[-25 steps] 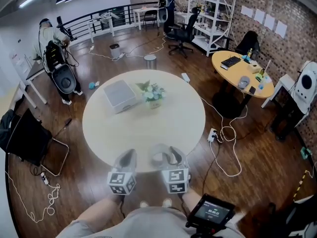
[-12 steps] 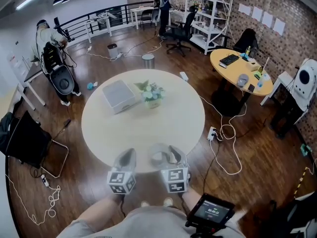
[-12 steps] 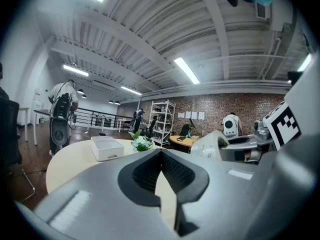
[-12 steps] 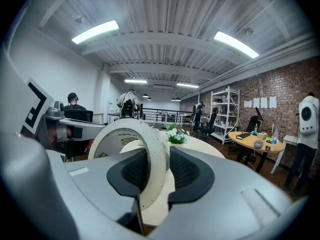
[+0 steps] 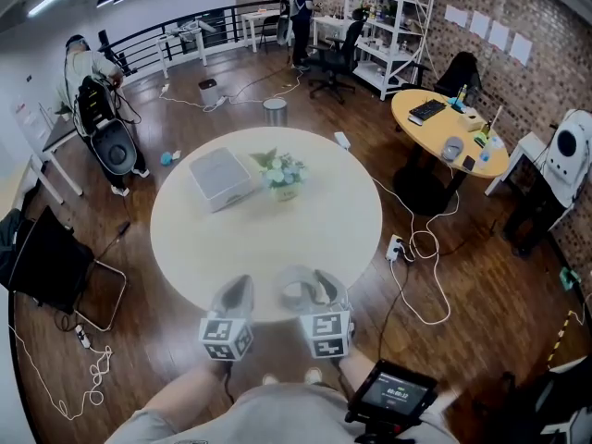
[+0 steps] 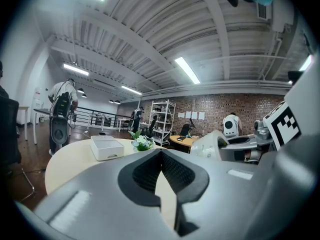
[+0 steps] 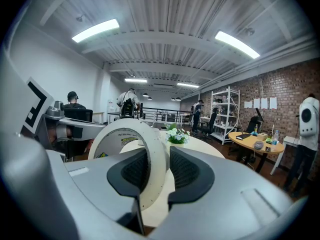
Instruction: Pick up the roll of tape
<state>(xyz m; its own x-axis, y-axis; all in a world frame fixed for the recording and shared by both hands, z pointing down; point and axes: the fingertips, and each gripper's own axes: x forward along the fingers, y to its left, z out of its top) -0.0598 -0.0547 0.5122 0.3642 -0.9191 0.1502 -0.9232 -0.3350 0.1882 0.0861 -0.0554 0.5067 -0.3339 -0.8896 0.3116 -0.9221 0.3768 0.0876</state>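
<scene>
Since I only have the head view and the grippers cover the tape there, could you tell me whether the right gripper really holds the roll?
Observer: Yes. In the right gripper view the right gripper has its pads closed on the wall of the roll of tape, one pad inside the ring and one outside.
Operator: Thank you. How does the roll stand?
Observer: Upright on its edge, with its open centre facing the left of that view.
Operator: And is the left gripper carrying anything?
Observer: No. The left gripper view shows the left gripper with its jaws together at the tips and only the table beyond them.
</scene>
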